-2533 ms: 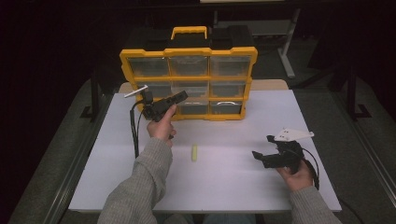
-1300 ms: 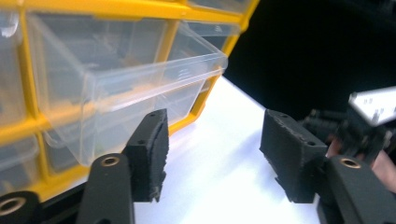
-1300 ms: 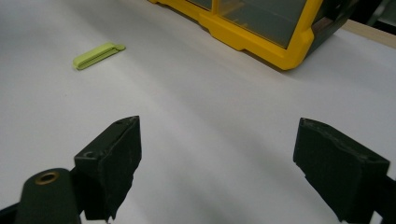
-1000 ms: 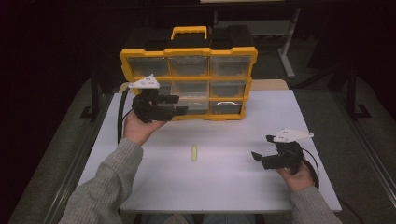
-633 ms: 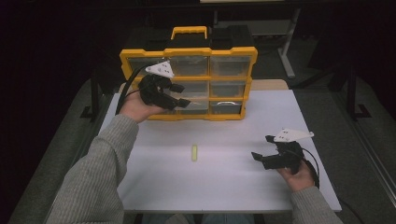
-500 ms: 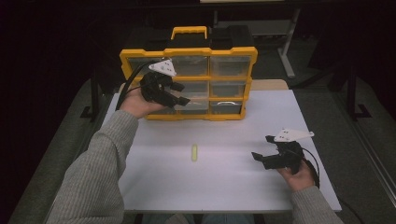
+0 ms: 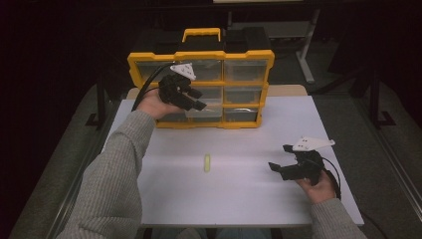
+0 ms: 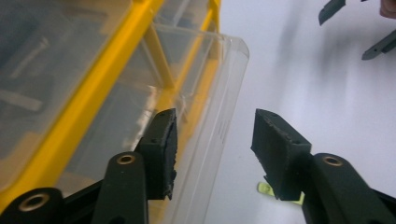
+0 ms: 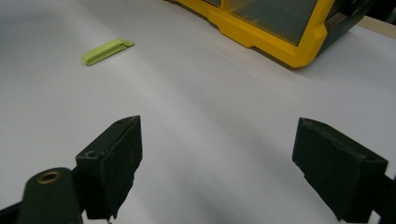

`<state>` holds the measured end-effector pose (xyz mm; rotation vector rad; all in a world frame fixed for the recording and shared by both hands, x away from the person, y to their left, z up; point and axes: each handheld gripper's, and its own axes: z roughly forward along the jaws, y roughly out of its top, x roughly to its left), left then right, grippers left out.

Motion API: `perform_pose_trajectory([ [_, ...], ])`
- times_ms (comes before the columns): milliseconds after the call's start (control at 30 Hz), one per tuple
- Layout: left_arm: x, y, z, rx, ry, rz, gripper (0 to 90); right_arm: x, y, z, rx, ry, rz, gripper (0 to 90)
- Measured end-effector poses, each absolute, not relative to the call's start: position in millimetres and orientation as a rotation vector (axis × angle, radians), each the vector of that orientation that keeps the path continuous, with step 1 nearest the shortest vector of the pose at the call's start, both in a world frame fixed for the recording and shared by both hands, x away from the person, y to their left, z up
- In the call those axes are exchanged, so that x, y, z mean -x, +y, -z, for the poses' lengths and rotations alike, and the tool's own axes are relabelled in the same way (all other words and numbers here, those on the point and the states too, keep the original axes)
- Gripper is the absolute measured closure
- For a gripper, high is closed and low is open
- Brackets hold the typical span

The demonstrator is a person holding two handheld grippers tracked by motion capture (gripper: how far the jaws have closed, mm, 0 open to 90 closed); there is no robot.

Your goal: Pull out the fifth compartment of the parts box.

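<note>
A yellow organizer with clear drawers stands at the back of the white table. One clear drawer in its middle sticks out a little. My left gripper is at that drawer. In the left gripper view the drawer's clear front wall runs between the jaws of the left gripper, close to the left pad. The jaws have just been closing, and a gap still shows beside the right pad. A small green clip lies mid-table. My right gripper rests open at the right with nothing between its jaws.
The green clip lies ahead and to the left of the right gripper, with bare table between them. The organizer's yellow corner is at the upper right there. Dark floor surrounds the table.
The left hand has moved right and slightly back along the organizer's front, from its left column to the middle drawer, and its jaws stand narrower. The right hand and the green clip have not moved.
</note>
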<state>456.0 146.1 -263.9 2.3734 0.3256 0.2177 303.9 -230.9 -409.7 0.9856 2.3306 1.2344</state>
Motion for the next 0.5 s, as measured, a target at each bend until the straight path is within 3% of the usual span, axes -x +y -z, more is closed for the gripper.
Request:
perform_pose_trajectory([
  [500, -461.2, 144.7, 271.0, -2.399, 0.313, -0.185, 63.9, -303.6, -228.8, 409.9, -0.976, 2.341, -1.233, 15.6],
])
